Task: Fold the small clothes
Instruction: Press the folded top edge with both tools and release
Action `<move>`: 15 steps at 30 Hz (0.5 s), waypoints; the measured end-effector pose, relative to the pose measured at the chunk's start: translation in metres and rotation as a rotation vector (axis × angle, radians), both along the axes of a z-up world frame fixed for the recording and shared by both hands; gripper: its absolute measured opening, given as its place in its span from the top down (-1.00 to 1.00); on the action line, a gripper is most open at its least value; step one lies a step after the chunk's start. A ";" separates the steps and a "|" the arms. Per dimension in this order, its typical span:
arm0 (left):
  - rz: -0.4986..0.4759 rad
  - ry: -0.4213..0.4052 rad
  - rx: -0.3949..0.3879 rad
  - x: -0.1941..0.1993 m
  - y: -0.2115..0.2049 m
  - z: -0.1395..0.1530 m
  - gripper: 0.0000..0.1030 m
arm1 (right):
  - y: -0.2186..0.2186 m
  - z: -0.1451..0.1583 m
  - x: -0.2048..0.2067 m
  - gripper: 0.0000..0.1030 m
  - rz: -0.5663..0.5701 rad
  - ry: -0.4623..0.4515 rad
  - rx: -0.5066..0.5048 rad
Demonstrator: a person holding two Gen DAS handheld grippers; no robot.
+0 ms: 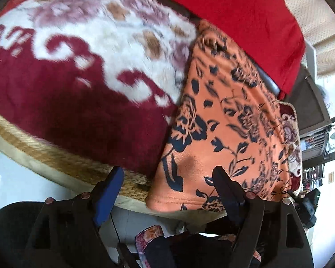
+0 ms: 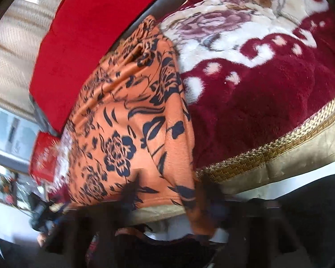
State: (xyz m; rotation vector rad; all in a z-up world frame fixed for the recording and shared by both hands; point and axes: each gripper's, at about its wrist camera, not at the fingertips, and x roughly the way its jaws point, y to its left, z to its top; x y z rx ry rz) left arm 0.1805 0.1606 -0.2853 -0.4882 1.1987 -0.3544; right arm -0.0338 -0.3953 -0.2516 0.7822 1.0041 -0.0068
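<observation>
Cloth (image 1: 223,116), orange and floral, drapes over blanket (image 1: 89,102) toward six o'clock, released: left gripper (image 1: 167,189) gapes empty; right gripper (image 2: 167,214) blurred, seemingly spread.

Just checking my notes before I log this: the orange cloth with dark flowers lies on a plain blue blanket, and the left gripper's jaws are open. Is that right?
Not quite. The blanket is not plain blue: it is dark red and white with a floral pattern, as the left wrist view shows. The rest holds: the orange cloth with dark flowers lies on it, and the left gripper has its jaws open.
</observation>
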 end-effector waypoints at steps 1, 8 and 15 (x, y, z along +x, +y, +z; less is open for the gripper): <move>-0.006 0.003 0.010 0.003 -0.005 -0.005 -0.59 | -0.003 0.000 -0.003 -0.55 -0.019 -0.022 0.014; -0.090 -0.089 0.196 -0.010 -0.040 0.000 0.21 | -0.021 -0.011 -0.006 -0.55 -0.078 -0.012 0.049; -0.150 -0.098 0.163 -0.015 -0.053 0.009 0.31 | -0.010 -0.027 0.014 -0.08 -0.034 0.045 0.089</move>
